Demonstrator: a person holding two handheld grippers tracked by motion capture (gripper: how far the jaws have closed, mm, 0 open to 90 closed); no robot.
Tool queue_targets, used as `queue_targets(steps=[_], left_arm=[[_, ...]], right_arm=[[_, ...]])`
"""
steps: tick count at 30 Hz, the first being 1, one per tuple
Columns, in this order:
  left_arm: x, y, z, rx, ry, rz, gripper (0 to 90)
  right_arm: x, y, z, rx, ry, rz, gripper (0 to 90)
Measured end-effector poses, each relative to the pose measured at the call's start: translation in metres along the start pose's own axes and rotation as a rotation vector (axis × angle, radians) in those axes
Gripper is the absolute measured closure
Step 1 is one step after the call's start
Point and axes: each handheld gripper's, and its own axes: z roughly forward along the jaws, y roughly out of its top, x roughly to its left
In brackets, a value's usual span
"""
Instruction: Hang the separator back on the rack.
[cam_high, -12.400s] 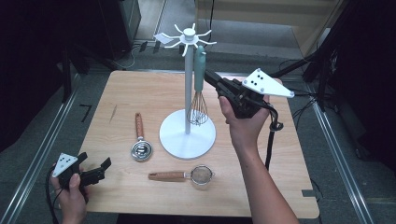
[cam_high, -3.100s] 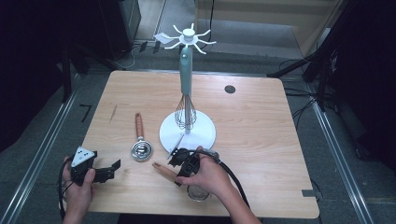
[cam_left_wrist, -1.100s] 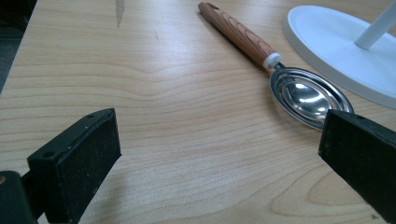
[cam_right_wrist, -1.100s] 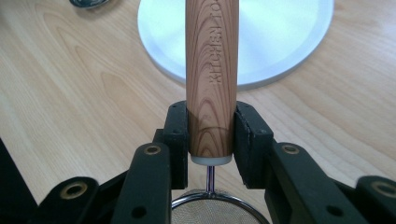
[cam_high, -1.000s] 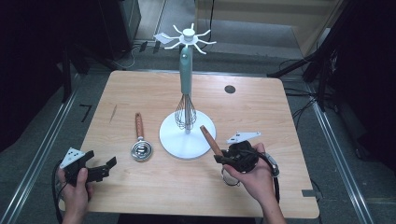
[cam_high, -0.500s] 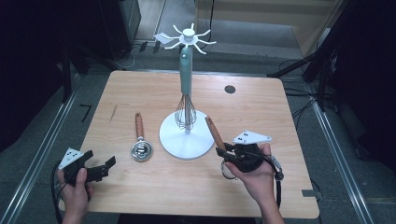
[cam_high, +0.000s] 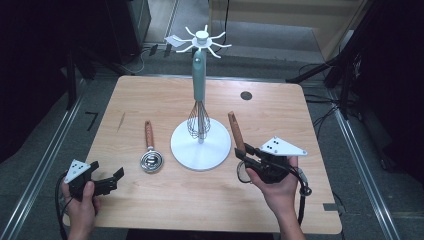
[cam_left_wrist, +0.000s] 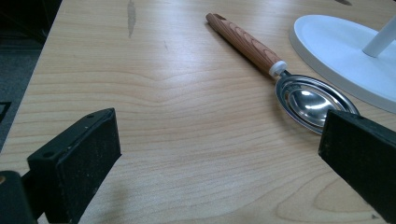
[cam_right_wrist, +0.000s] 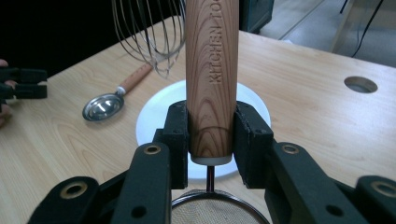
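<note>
My right gripper (cam_high: 244, 152) is shut on the wooden handle of a small mesh strainer (cam_right_wrist: 211, 70), held up off the table with the handle (cam_high: 235, 131) pointing away and the mesh bowl (cam_right_wrist: 217, 210) hanging under the jaws. A white hanging stand (cam_high: 201, 145) rises in the table's middle, and a teal-handled whisk (cam_high: 199, 117) hangs from its top. A wooden-handled metal scoop (cam_high: 150, 155) lies left of the stand's base; in the left gripper view the scoop (cam_left_wrist: 299, 93) is just ahead. My left gripper (cam_high: 107, 181) rests open at the front left corner, nothing between its jaws.
The wooden table (cam_high: 150, 100) has a round cable hole (cam_high: 246, 95) at the back right. The stand's top carries several white hooks (cam_high: 200, 40). Metal floor rails run along both sides of the table. Bare wood lies between the two hands.
My right gripper has lifted the strainer and swung its handle up and away, moving right of the stand's base. The left hand has stayed put.
</note>
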Motion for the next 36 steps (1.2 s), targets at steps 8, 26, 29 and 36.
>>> queue_targets(steps=[8,26,29,36], left_arm=[[-0.001,0.0,0.001,-0.005,0.016,-0.001,0.0],[0.0,0.001,0.001,-0.009,0.009,0.001,0.0],[0.0,0.001,0.001,-0.011,0.01,-0.002,0.0],[0.0,0.0,0.002,-0.008,0.012,0.0,0.0]], right_arm=[[0.005,0.017,0.0,-0.064,0.038,-0.035,70.5],[0.013,0.045,0.001,-0.177,0.045,-0.028,70.5],[0.014,0.048,0.002,-0.186,0.045,-0.026,70.5],[0.018,0.054,0.004,-0.225,0.038,-0.052,70.4]])
